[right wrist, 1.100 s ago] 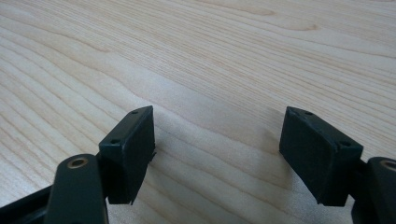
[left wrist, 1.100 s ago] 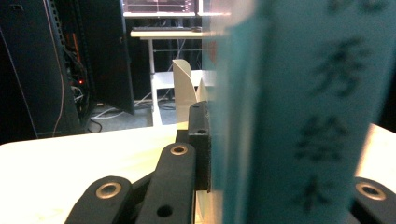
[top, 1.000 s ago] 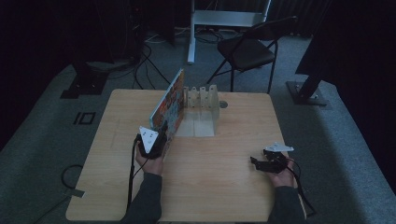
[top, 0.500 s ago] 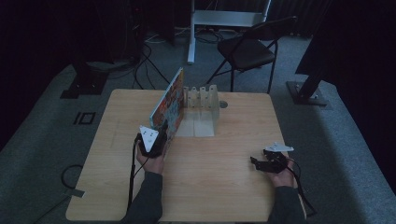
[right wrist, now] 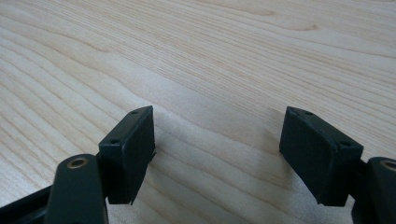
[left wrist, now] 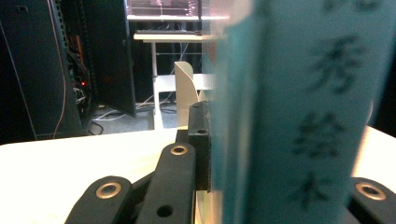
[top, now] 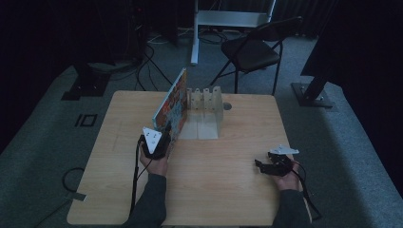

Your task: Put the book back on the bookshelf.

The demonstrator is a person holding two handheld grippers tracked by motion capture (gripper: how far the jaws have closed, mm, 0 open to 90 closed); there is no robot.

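A book is clamped upright in the left tool, just beside the left end of a white rack on the worktop; slotting it in appears not yet done. The right tool is rested apart and empty. No obstacle is seen.

The left gripper is held upright in the left hand near the table's middle, its jaws clamped tight. The right gripper is rested low by the right edge, its jaws spread wide apart.
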